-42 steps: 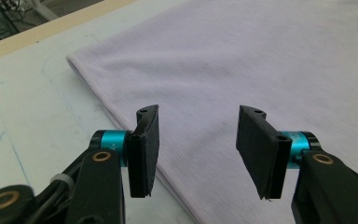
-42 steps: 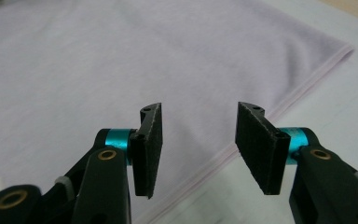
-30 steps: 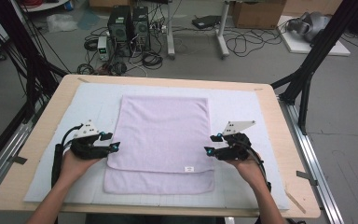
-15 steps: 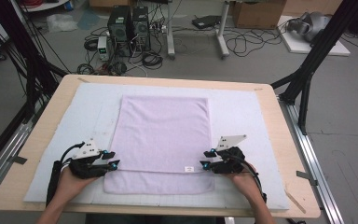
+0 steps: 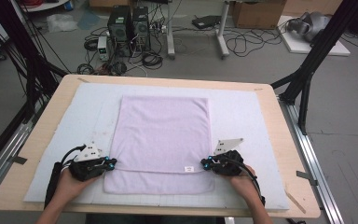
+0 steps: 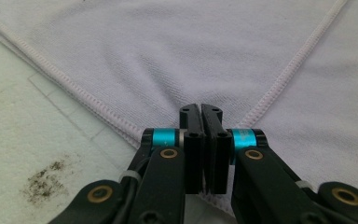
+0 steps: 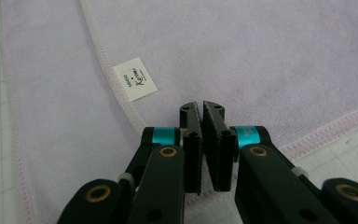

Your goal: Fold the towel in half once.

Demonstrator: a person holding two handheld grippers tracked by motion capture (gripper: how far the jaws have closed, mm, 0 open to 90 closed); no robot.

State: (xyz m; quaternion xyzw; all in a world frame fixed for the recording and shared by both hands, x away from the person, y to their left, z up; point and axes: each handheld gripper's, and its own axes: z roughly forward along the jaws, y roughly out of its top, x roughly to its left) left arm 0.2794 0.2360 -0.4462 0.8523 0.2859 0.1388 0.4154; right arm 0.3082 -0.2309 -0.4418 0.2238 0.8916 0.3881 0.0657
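Observation:
A lilac towel (image 5: pixel 163 130) lies folded on the white mat (image 5: pixel 242 112); its lower layer (image 5: pixel 158 184) sticks out toward me. My left gripper (image 5: pixel 114 162) sits at the upper layer's near left corner. In the left gripper view the two hems meet at its jaws (image 6: pixel 200 108), which have just been closing and are now shut on that corner. My right gripper (image 5: pixel 204 163) is at the near right corner. Its jaws (image 7: pixel 200 106) have just been closing too and are shut on that corner, beside the white label (image 7: pixel 134 79).
The mat covers most of a wooden table (image 5: pixel 279 154), with a bare wood border on every side. A dark stain (image 6: pixel 44 179) marks the mat left of the left gripper. Computers, cables and black frame legs stand on the floor beyond the table.
Both hands have come toward me and down onto the towel's near corners. Both pairs of jaws went from apart to pressed together on the cloth.

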